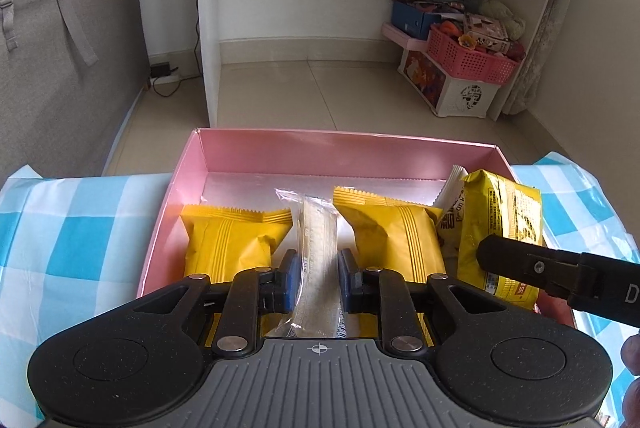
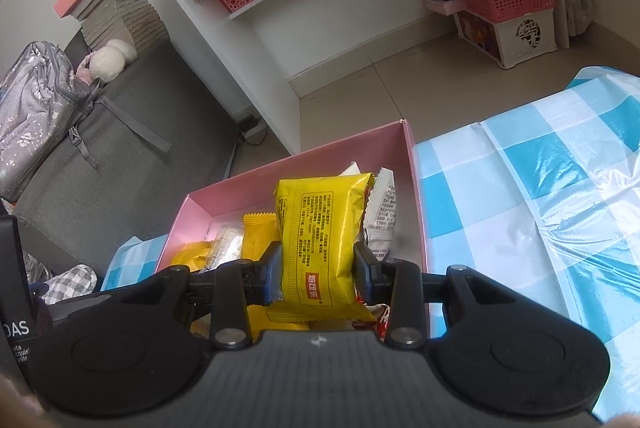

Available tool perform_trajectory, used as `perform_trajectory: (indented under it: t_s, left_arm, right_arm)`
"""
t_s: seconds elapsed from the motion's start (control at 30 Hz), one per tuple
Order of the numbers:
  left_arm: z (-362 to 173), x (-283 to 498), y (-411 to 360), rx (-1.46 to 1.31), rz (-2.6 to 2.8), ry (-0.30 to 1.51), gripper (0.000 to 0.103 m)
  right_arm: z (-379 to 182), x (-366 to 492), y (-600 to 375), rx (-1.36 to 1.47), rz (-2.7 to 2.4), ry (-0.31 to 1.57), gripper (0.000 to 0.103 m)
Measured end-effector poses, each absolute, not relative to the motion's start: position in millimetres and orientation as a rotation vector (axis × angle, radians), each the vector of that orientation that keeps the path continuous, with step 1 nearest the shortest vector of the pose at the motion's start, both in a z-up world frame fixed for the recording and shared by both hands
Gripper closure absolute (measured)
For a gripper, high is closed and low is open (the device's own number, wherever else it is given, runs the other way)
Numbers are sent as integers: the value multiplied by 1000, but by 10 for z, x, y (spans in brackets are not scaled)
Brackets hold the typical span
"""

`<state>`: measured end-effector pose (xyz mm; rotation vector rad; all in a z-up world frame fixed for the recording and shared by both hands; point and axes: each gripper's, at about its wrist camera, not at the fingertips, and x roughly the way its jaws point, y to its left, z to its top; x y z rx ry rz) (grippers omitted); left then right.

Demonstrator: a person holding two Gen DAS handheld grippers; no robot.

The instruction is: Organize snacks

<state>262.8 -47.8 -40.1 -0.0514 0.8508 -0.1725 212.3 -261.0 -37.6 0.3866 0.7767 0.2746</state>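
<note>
A pink box [image 1: 188,163] sits on the blue checked cloth and holds several snack packs. My left gripper [image 1: 319,270] is shut on a clear-wrapped pale bar [image 1: 319,248] that lies between two orange-yellow packs [image 1: 232,240] [image 1: 394,240] in the box. My right gripper [image 2: 318,268] is shut on a yellow pack with printed text [image 2: 320,228] and holds it upright over the right side of the pink box [image 2: 416,187]. In the left wrist view that yellow pack [image 1: 500,224] stands at the box's right end with a right finger [image 1: 520,258] across it. A white pack [image 2: 382,203] lies behind it.
The blue and white checked cloth [image 2: 540,195] covers the table right of the box. Beyond the table edge are the tiled floor [image 1: 300,87], a white shelf unit [image 1: 208,27], a grey sofa [image 1: 60,67] and pink baskets [image 1: 468,57].
</note>
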Motion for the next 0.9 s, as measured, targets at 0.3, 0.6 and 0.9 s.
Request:
perform_trajectory:
  t_s: [0.3,0.6,0.9]
  left_arm:
    - [-253,2439,-468,-42,-208,822,44]
    - [-86,2141,-451,-22,-222,812,31]
    - [-28,1630,-347,-15,-215,832,18]
  right_arm:
    - [-262,2057,-2630,391,268,760,41]
    - [-105,1896,-2690,372,250,751,31]
    - [-55,1654,-2623,245,230,807,18]
